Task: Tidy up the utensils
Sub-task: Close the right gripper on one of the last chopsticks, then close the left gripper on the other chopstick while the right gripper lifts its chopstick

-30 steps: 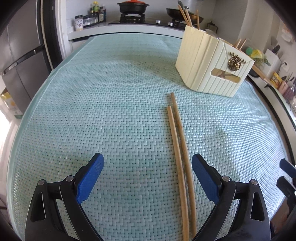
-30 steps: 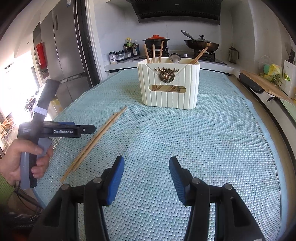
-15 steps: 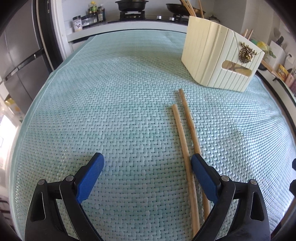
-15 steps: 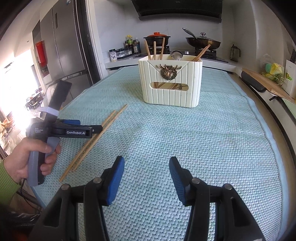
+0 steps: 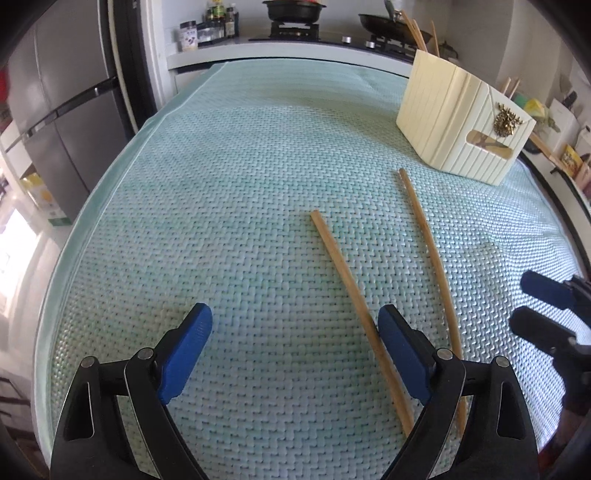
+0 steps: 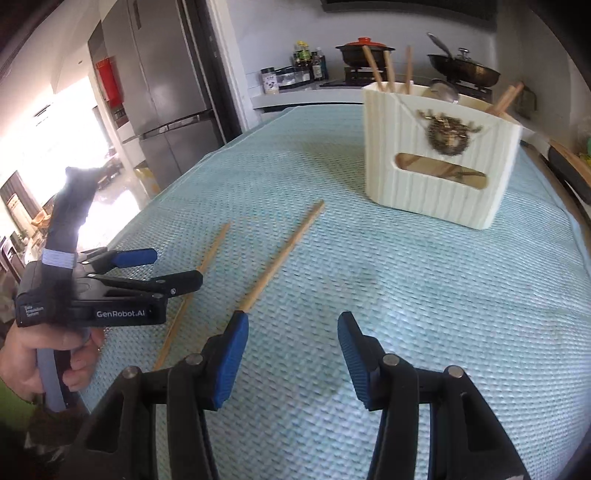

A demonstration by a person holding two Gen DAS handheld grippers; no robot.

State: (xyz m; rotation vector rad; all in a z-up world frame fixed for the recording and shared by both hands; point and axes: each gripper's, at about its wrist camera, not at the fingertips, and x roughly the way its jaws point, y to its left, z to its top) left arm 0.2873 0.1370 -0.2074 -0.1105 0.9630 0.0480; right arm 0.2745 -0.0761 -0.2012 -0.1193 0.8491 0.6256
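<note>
On the table lies a pale green woven mat point(image 5: 221, 221), and two wooden chopsticks rest flat on it. One chopstick point(image 5: 354, 302) lies a little to the left, and the other chopstick point(image 5: 430, 254) lies to its right. They are apart at the far ends and come closer together at the near ends.

The left gripper point(image 5: 295, 343) hangs low over the mat with its blue fingers point(image 5: 188, 339) spread wide. The left chopstick runs just inside its right finger, right beside the blue pad. Whether the pad touches the stick cannot be told. The left gripper grasps nothing. From the other camera, a hand point(image 6: 40, 354) can be seen holding its handle at the near left edge of the table.

The right gripper point(image 6: 291, 347) has its fingers partly apart, and only the mat shows between them. It grasps nothing too. The near end of the right chopstick point(image 6: 280, 258) runs up to its left finger point(image 6: 231, 358) and goes out of sight behind it. The picture from this side is a bit blurry.

Farther back on the mat stands a cream box point(image 6: 439, 162) with ribbed sides and a gold deer head point(image 6: 447, 129) on the front. More chopsticks and a spoon stick up out of it. The box is well apart from the two loose chopsticks. Behind the table are a stove with a black pot point(image 5: 295, 11) and a grey fridge point(image 6: 166, 92).
</note>
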